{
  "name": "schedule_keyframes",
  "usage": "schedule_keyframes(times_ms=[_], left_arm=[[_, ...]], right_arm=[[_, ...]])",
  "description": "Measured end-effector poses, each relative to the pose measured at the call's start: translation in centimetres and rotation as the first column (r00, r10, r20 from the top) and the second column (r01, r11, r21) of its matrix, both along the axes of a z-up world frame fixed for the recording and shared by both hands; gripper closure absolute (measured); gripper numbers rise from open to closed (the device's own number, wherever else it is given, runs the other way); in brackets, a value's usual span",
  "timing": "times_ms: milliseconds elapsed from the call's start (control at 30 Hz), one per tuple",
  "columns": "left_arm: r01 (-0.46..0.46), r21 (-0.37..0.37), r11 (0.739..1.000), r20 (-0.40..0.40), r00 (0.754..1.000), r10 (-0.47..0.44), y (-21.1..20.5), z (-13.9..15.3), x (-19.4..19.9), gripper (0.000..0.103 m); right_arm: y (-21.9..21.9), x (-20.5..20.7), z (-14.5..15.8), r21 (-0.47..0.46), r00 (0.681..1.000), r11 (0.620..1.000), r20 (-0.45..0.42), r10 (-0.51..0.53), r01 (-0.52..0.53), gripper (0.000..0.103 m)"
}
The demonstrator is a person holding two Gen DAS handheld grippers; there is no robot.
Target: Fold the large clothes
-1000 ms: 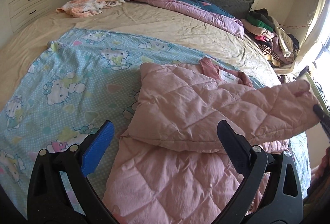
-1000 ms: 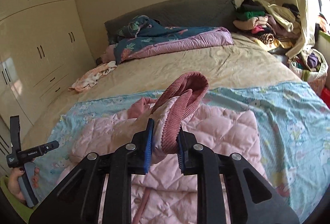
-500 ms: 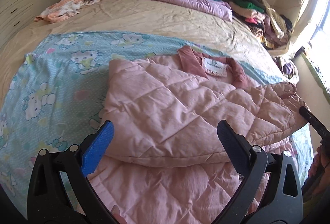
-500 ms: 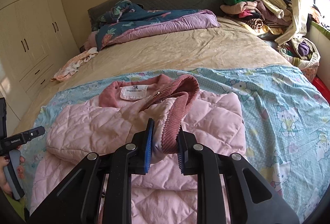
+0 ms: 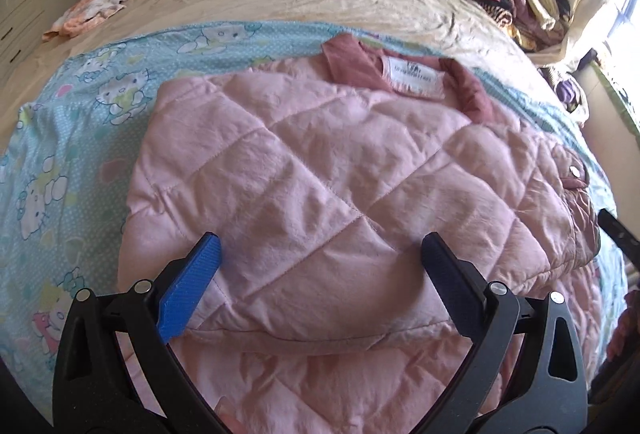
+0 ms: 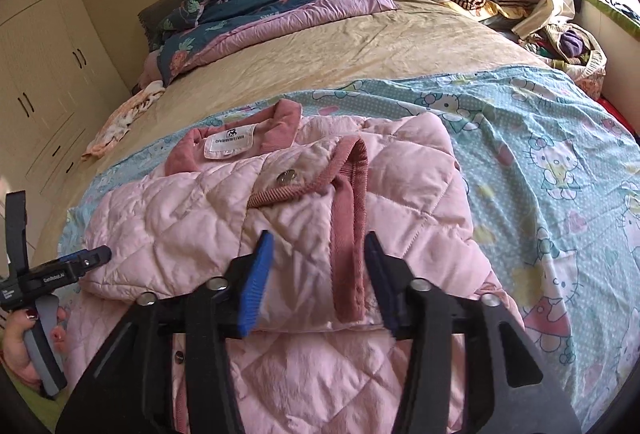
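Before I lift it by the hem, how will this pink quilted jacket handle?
Probably floppy: the pink quilted jacket already folds and sags over itself. Its puffy padding suggests light but bulky. The folded sleeve lies loose on top, so it may slide off.

The left hand-held gripper (image 5: 320, 268) is held with its jaws spread wide, one blue-padded finger (image 5: 192, 286) to the left and one dark finger (image 5: 452, 286) to the right; nothing is clamped between them. In the right wrist view, the same tool is seen at the far left edge, gripped around its handle by the left hand (image 6: 24, 338), whose nails are painted dark red. The right hand-held gripper (image 6: 318, 270) is held with its jaws parted, more narrowly than the left pair; its blue pad (image 6: 256, 282) and dark pad (image 6: 378, 274) are set apart, and no grip is exerted. The right hand itself is not shown.
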State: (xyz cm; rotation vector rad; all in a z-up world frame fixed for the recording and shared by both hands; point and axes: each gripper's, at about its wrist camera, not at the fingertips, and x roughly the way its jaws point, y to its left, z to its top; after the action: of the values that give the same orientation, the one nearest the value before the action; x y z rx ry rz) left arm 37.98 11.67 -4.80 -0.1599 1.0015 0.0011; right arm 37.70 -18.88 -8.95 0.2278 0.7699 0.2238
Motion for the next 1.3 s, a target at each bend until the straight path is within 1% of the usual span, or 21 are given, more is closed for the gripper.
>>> schedule_keyframes(times_ms=[67,167,333,467,567,667,733,767,800,867,1000,1133,1300], left_arm=[[0.005,0.011,1.0,-0.009,1.0,-0.005,0.0,-0.8,0.1,0.009],[0.005,0.006,1.0,-0.014,1.0,-0.005,0.2,-1.7,0.3,0.008],[0.009,-0.015,1.0,-0.035,0.999,-0.01,0.7,-3.1,0.9,0.008],[0.005,-0.026,1.0,-0.033,0.999,-0.006,0.9,-3.6,1.1,0.008],[0.004,-0.022,1.0,-0.024,1.0,-0.004,0.8,-3.4,0.9,0.008],[0.004,-0.023,1.0,-0.019,1.0,-0.004,0.8,-3.2,0.7,0.008],[0.006,-0.023,1.0,-0.017,1.0,-0.006,0.8,-3.1,0.5,0.008],[0.007,-0.022,1.0,-0.016,1.0,-0.008,0.8,-3.1,0.5,0.008],[0.009,-0.023,1.0,-0.014,1.0,-0.009,0.8,-3.0,0.4,0.008],[0.012,-0.021,1.0,-0.013,1.0,-0.012,0.8,-3.0,0.4,0.008],[0.014,-0.008,1.0,-0.007,1.0,-0.014,0.5,-2.8,0.3,0.008],[0.021,0.0,1.0,-0.003,1.0,-0.021,0.2,-2.3,-0.2,0.009],[0.025,-0.008,1.0,0.002,1.0,-0.025,0.1,-1.6,-0.9,0.009]], right_arm=[[-0.2,-0.5,0.3,-0.008,1.0,1.0,0.013,-0.012,0.012,0.038],[-0.1,-1.0,1.0,0.004,1.0,1.0,0.028,-0.004,0.004,0.037],[2.3,-1.3,2.6,-0.034,0.995,0.997,0.062,0.076,-0.074,0.031],[5.5,-0.6,3.0,-0.087,0.985,0.984,0.056,0.163,-0.158,0.029],[8.0,0.5,2.2,-0.105,0.974,0.969,0.022,0.226,-0.222,0.029],[9.8,1.8,0.4,-0.119,0.97,0.962,-0.04,0.241,-0.244,0.029],[10.6,2.7,-1.2,-0.158,0.967,0.956,-0.101,0.233,-0.247,0.029],[11.1,3.1,-2.2,-0.181,0.962,0.948,-0.133,0.24,-0.261,0.027],[11.5,3.4,-3.2,-0.2,0.955,0.939,-0.152,0.253,-0.281,0.022],[11.8,3.8,-4.5,-0.218,0.955,0.934,-0.158,0.252,-0.283,0.021],[11.6,4.1,-5.8,-0.192,0.958,0.944,-0.153,0.242,-0.269,0.019],[11.6,3.9,-5.8,-0.19,0.96,0.947,-0.151,0.234,-0.261,0.019],[10.9,2.8,-4.9,-0.158,0.964,0.957,-0.153,0.218,-0.242,0.019]])
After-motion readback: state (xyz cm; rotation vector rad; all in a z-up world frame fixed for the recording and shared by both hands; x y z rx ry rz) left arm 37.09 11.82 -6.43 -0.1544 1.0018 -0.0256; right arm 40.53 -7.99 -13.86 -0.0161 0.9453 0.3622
